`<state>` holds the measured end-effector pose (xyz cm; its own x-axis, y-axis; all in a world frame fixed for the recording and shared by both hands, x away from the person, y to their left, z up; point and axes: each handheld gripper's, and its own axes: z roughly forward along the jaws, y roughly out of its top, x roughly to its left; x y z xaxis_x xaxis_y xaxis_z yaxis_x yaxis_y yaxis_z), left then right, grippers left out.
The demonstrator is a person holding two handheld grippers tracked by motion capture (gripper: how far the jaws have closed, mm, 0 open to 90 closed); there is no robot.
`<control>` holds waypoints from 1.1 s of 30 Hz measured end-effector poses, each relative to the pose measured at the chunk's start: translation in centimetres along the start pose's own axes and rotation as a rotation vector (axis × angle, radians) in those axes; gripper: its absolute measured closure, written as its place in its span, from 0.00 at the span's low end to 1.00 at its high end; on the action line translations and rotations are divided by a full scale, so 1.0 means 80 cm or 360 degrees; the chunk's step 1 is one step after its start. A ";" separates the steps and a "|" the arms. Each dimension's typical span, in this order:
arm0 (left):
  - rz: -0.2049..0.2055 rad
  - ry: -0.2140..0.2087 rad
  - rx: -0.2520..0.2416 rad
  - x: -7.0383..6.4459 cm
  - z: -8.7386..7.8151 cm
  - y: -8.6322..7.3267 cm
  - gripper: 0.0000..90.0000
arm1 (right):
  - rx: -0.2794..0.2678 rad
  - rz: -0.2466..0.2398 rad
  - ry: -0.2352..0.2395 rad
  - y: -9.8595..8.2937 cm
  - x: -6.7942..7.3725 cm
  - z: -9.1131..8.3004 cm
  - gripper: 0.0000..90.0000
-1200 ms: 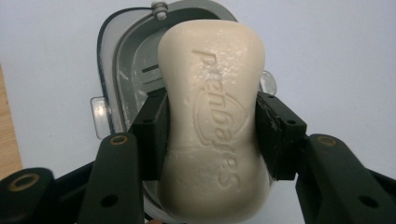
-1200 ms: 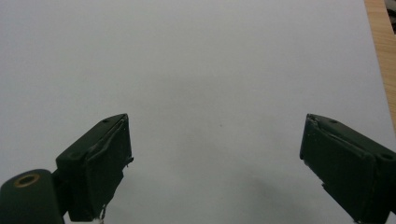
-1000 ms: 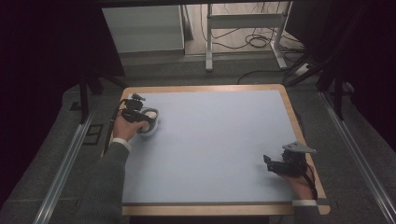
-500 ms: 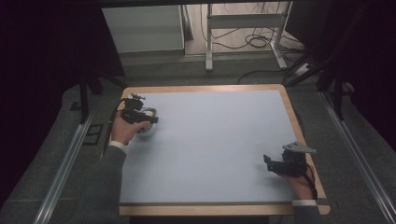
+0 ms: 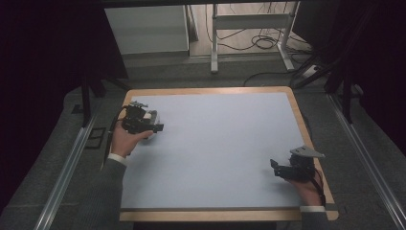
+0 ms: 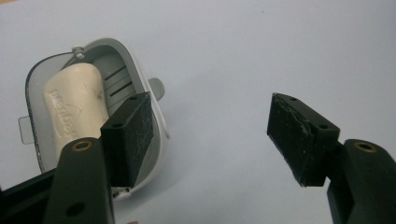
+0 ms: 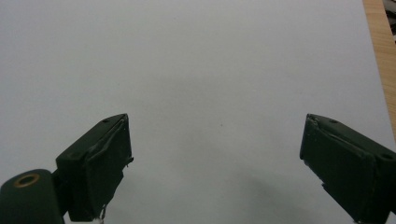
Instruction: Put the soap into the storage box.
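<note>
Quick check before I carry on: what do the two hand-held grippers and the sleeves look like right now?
Both grippers are black. The left gripper trails a dark cable; the right gripper carries a grey three-cornered plate on top. Each has blocky black jaw pads with worn edges and a brass-coloured ring at the base. Sleeves are grey with white cuffs.

One counter (image 5: 215, 143) carries everything, its pale blue top edged in wood. On it sits one soap dish (image 6: 140, 88), a grey open case at the far left, and inside it lies one bar of soap (image 6: 72, 109), cream-coloured and stamped with lettering too faint to read. Two hand-held grippers are over the counter: the left hand-held gripper (image 6: 210, 128) at the far left beside the dish, and the right hand-held gripper (image 7: 215, 154) at the near right. Each has two black jaws, four jaws in all, both pairs standing apart.
</note>
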<state>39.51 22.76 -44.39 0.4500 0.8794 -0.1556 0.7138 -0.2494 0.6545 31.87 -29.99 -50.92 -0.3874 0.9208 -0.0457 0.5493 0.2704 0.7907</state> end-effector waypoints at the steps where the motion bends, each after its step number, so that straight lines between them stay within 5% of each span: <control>1: 0.0010 -0.0017 0.0000 -0.003 -0.001 -0.004 0.35 | 0.0000 0.0000 0.0000 0.000 0.000 0.000 0.10; 21: 0.0066 -0.0104 0.0029 -0.039 0.015 -0.097 0.34 | 0.0003 -0.0030 0.0001 0.002 0.006 0.001 0.10; 33: 0.0057 -0.0227 0.0014 -0.066 0.025 -0.137 0.33 | -0.0008 -0.0027 0.0003 0.002 0.006 0.000 0.10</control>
<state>30.42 20.05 -52.26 0.5463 0.8036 -0.2361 0.7004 -0.2837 0.6550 31.78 -29.54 -50.81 -0.3981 0.9155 -0.0583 0.5389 0.2849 0.7928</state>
